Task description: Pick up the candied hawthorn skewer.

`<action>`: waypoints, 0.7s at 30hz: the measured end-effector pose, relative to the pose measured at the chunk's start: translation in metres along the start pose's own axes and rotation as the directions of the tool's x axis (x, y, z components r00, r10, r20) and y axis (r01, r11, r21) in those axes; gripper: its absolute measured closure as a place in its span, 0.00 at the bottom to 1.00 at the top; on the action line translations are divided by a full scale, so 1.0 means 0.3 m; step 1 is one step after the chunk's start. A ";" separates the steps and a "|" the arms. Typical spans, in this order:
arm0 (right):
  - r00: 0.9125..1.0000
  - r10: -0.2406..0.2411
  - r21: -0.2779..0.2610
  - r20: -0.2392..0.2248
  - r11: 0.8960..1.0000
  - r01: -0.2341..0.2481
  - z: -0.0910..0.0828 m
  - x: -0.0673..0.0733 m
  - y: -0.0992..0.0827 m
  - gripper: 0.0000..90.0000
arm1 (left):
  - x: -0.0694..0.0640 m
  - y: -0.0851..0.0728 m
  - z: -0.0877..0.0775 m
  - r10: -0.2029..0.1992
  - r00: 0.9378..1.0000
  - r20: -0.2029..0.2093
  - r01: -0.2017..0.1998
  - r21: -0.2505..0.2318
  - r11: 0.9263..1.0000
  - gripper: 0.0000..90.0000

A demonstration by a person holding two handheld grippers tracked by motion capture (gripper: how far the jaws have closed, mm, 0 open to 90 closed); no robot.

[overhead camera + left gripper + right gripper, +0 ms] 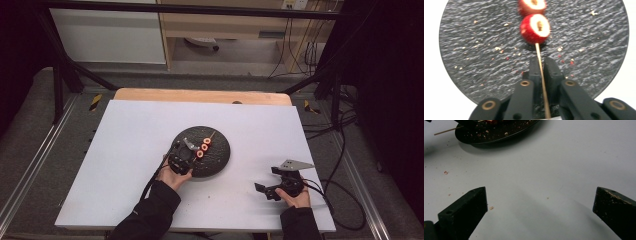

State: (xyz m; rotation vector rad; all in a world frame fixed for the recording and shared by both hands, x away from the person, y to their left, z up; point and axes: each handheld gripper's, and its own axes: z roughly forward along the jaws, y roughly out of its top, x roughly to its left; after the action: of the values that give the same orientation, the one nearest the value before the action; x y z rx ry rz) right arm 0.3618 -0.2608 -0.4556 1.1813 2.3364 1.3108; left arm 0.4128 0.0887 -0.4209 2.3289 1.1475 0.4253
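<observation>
The left gripper (pixel 540 65) clamps the wooden skewer (pixel 541 75) of red fruit slices (pixel 535 28) on the dark plate (pixel 474 50); the right gripper (pixel 540 202) rests wide open, empty.

Bare white table (pixel 130 150) around the dark plate (pixel 220 157).

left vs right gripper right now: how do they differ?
The left gripper is shut on the wooden skewer; the right gripper stands wide open, holding nothing. The left gripper sits over the dark round plate, the right gripper rests on the bare white table, apart from the plate. Both have black jaws and are hand-held.
</observation>
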 end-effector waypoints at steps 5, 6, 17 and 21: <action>1.000 0.000 0.001 0.001 1.000 0.000 0.001 0.000 0.000 0.01 | 0.009 -0.008 -0.002 -0.022 1.000 0.002 0.022 -0.007 1.000 0.97; 1.000 0.000 0.002 0.001 1.000 0.000 0.001 0.000 0.000 0.01 | 0.012 -0.010 -0.003 -0.025 1.000 0.007 0.025 -0.010 1.000 0.98; 1.000 0.009 0.001 0.003 1.000 -0.009 -0.001 0.001 0.000 0.01 | 0.048 -0.051 -0.054 -0.053 0.996 0.065 0.060 -0.115 0.992 0.98; 1.000 0.018 0.004 0.006 1.000 -0.018 -0.001 0.001 0.000 0.01 | 0.059 -0.070 -0.090 -0.053 0.996 0.077 0.065 -0.166 0.984 0.98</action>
State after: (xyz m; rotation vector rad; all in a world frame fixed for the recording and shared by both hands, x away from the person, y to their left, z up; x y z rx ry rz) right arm 0.3614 -0.2606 -0.4554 1.2083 2.3312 1.3068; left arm 0.3967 0.1219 -0.4098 2.1420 1.1000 0.3975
